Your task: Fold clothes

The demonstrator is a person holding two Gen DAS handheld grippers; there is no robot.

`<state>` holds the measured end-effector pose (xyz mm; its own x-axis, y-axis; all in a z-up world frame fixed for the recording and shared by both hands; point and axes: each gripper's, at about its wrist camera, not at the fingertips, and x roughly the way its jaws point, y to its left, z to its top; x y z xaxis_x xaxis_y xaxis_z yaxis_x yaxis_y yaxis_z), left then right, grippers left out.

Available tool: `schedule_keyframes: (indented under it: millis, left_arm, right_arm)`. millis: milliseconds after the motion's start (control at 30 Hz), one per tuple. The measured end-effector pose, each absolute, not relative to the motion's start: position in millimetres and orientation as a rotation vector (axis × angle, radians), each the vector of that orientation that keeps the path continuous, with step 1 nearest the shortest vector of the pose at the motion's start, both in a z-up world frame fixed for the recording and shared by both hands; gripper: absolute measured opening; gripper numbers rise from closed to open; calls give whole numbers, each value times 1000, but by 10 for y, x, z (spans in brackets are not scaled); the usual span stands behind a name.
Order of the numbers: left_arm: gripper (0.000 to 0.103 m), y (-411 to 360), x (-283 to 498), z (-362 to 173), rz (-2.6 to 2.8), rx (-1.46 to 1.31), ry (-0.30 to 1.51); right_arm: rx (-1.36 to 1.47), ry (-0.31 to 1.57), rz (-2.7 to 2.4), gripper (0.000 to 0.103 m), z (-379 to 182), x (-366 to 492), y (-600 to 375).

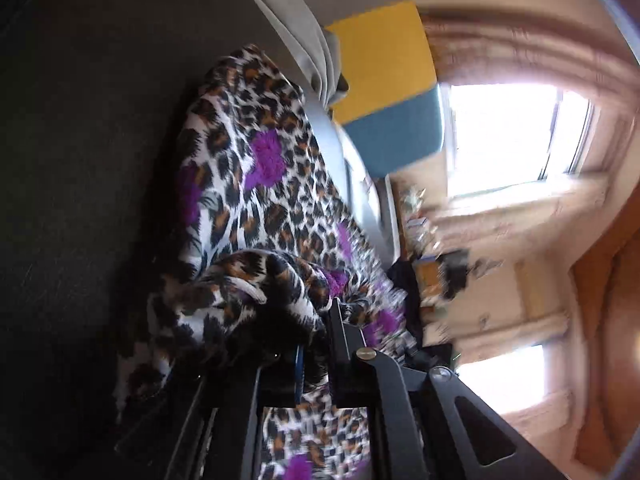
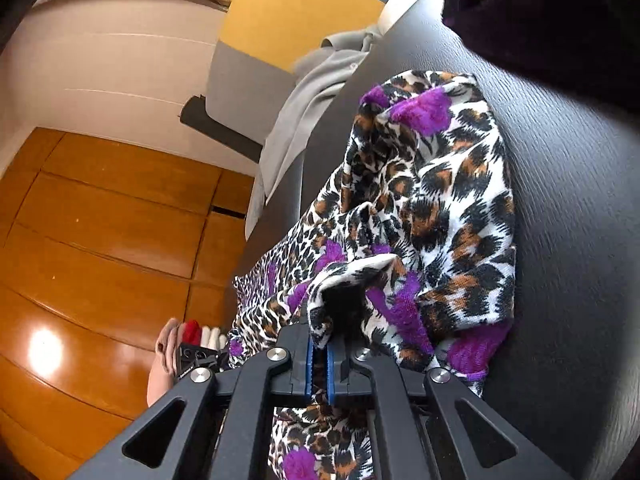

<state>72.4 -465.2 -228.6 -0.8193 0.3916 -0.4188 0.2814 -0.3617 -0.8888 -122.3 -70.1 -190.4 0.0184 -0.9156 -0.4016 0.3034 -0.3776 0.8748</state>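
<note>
A leopard-print garment with purple flowers [image 1: 256, 184] lies partly on a black leather-like surface [image 1: 80, 160] and hangs over its edge. My left gripper [image 1: 316, 344] is shut on a bunched fold of it. In the right wrist view the same garment [image 2: 440, 200] spreads over the black surface [image 2: 580, 240]. My right gripper [image 2: 320, 344] is shut on a folded edge of it, the cloth pinched between the blue pads [image 2: 308, 364]. The left gripper also shows in the right wrist view [image 2: 196, 356], held by a hand below the hanging cloth.
A grey garment [image 2: 296, 112] drapes over the surface's edge. A dark purple-black cloth [image 2: 540, 20] lies at the far corner. A yellow, grey and blue panel [image 1: 384, 64] stands beyond. The wooden floor [image 2: 100, 240] lies beside the surface. A bright window [image 1: 512, 140] is behind.
</note>
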Motion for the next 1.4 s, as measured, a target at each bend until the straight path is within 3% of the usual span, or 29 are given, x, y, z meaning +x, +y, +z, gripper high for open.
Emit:
schedule_keyframes:
  millis: [100, 167, 267, 333, 367, 500, 567, 600, 633, 700, 767, 933, 1000, 1067, 1133, 1167, 1267, 1400]
  left_arm:
    - [7, -4559, 946, -2265, 2359, -942, -1736]
    - [8, -4535, 1058, -2256, 2345, -950, -1760]
    - [9, -4542, 1181, -2202, 2291, -937, -1804]
    - [9, -4563, 1196, -2195, 2215, -912, -1870]
    - [9, -4565, 1199, -2182, 2214, -911, -1880]
    - [14, -4530, 1190, -2133, 2185, -943, -1873]
    - [16, -4493, 1160, -2110, 2212, -986, -1847]
    - [16, -4479, 1160, -2097, 2227, -1009, -1836]
    - [16, -4471, 1144, -2104, 2210, -1019, -1839]
    - [16, -4468, 1138, -2092, 2238, -1027, -1835]
    - [8, -4471, 1146, -2009, 2281, -1025, -1798]
    - [8, -4690, 1052, -1926, 2121, -738, -1920]
    - [17, -4838, 976, -1958, 2117, -649, -2017]
    - [30, -4996, 924, -2076, 2128, -598, -2148]
    - [36, -5051, 886, -2157, 2122, -615, -2228]
    - [37, -5078, 867, -2197, 2118, -624, -2267]
    - [41, -5049, 897, -2095, 2226, -706, -2164]
    - [47, -4992, 931, -1921, 2437, -921, -1955]
  right_arm:
    - [1287, -662, -1539, 3, -1874, -1047, -656]
    - [1295, -677, -1502, 8, -1846, -961, -614]
    - [1290, -688, -1450, 38, -1750, -845, -575]
    - [1263, -654, -1432, 71, -1617, -771, -587]
    - [1259, -633, -1429, 73, -1566, -773, -664]
    - [1290, -445, -1467, 73, -1482, -735, -865]
    - [1294, -350, -1504, 63, -1477, -710, -928]
    - [1295, -301, -1522, 49, -1475, -697, -959]
    - [1296, -252, -1539, 29, -1474, -685, -989]
    - [1306, -150, -1559, 11, -1512, -672, -1011]
    - [1298, -114, -1548, 11, -1493, -651, -992]
    - [1203, -315, -1469, 11, -1237, -799, -980]
    - [1175, -467, -1481, 11, -1222, -1023, -984]
    - [1220, -612, -1515, 17, -1374, -1279, -955]
    - [1282, -713, -1505, 42, -1539, -1459, -964]
    - [1297, -717, -1519, 48, -1593, -1489, -978]
    - [1282, -704, -1501, 51, -1584, -1422, -1000]
    - [1213, -553, -1581, 52, -1350, -1310, -887]
